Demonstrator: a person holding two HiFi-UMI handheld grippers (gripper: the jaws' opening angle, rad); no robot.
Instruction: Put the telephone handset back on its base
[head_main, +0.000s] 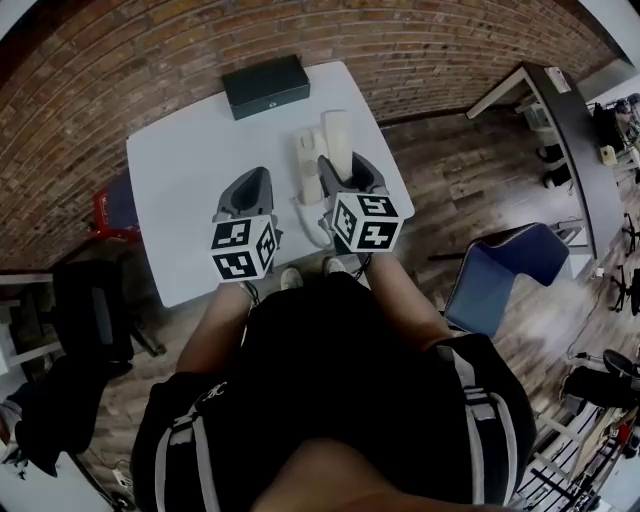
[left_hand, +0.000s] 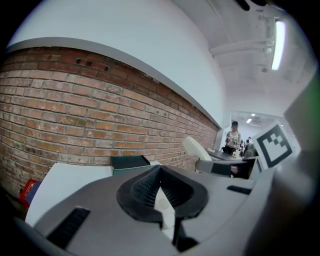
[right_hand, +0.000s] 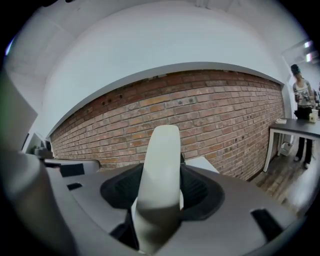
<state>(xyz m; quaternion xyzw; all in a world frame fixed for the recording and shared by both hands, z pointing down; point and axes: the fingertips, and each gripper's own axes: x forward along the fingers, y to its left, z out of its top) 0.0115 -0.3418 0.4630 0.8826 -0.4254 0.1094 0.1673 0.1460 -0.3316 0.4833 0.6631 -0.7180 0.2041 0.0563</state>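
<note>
My right gripper (head_main: 343, 165) is shut on the white telephone handset (head_main: 337, 133), which sticks out forward past the jaws above the white table (head_main: 180, 170). In the right gripper view the handset (right_hand: 161, 160) fills the gap between the dark pads and points at the brick wall. Just left of the handset, the white telephone base (head_main: 309, 165) lies on the table, and its cord (head_main: 310, 228) hangs toward the near edge. My left gripper (head_main: 254, 180) hovers over the table left of the base, its pads meeting with nothing held. The left gripper view shows the handset (left_hand: 196, 148) off to the right.
A black box (head_main: 265, 86) sits at the table's far edge by the brick wall. A blue chair (head_main: 500, 275) stands to the right, with a dark desk (head_main: 570, 130) beyond it. A red object (head_main: 110, 210) is on the floor to the left. A person (right_hand: 302, 95) stands far off.
</note>
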